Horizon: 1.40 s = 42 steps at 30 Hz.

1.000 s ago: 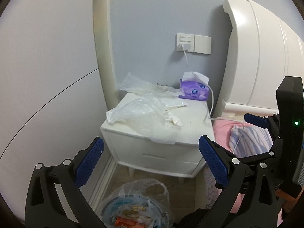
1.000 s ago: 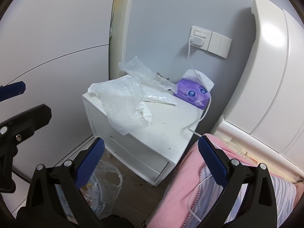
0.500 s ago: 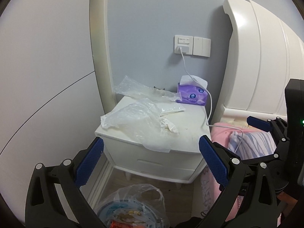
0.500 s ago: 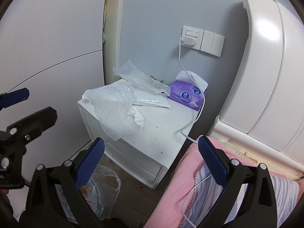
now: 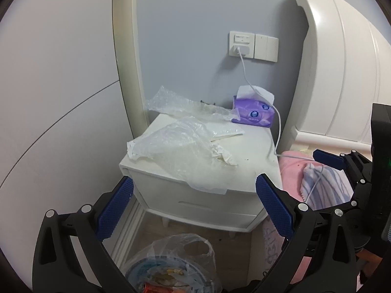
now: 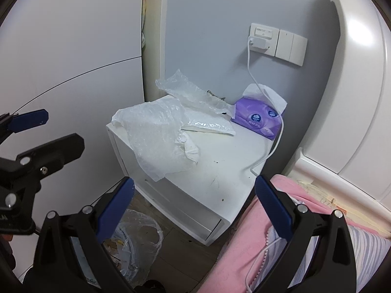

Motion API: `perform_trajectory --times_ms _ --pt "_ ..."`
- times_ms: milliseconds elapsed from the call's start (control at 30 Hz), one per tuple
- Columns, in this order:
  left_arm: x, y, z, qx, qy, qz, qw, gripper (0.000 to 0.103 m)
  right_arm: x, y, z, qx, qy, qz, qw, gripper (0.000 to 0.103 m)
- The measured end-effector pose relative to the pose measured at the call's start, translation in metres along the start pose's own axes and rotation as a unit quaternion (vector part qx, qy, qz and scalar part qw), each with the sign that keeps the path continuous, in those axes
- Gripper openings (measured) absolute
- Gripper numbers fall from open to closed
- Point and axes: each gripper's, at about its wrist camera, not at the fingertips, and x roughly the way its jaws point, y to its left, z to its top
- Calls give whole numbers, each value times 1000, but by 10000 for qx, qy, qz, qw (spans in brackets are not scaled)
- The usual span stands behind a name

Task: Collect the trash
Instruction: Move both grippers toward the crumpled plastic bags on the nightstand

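Note:
A crumpled clear plastic bag [image 5: 180, 151] [image 6: 156, 136] lies on the white nightstand [image 5: 254, 161] [image 6: 227, 171], hanging over its front edge. A second crinkled plastic sheet [image 5: 185, 107] [image 6: 193, 95] and a flat clear packet [image 5: 224, 130] [image 6: 207, 125] lie behind it. A trash bin lined with a plastic bag [image 5: 173, 266] [image 6: 136, 241] stands on the floor below, with scraps inside. My left gripper [image 5: 195, 205] is open and empty, short of the nightstand. My right gripper [image 6: 195, 205] is open and empty, to the right of it.
A purple tissue pack [image 5: 251, 116] [image 6: 256, 119] sits at the nightstand's back. A white charger cable [image 5: 276, 127] [image 6: 271, 149] runs from the wall socket [image 5: 240, 45] onto the pink bedding [image 5: 293, 171] [image 6: 281, 224]. A white headboard [image 5: 342, 73] stands at the right.
Both grippers have drawn back and risen a little. The nightstand sits slightly farther and more centred in both views. Nothing on it has moved.

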Motion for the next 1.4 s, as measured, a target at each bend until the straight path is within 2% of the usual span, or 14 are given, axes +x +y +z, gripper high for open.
perform_trajectory --times_ms 467,700,967,1400 --pt "60 5 25 95 123 -50 9999 97 53 -7 18 -105 56 113 9999 96" --pt "99 4 35 149 333 -129 9993 97 72 -13 21 -274 91 60 9996 96" --pt "137 -16 34 334 636 -416 9965 97 90 -25 16 -323 199 128 9992 96" --pt "185 -38 31 475 1022 -622 9917 97 116 -52 15 -401 241 415 9980 96"
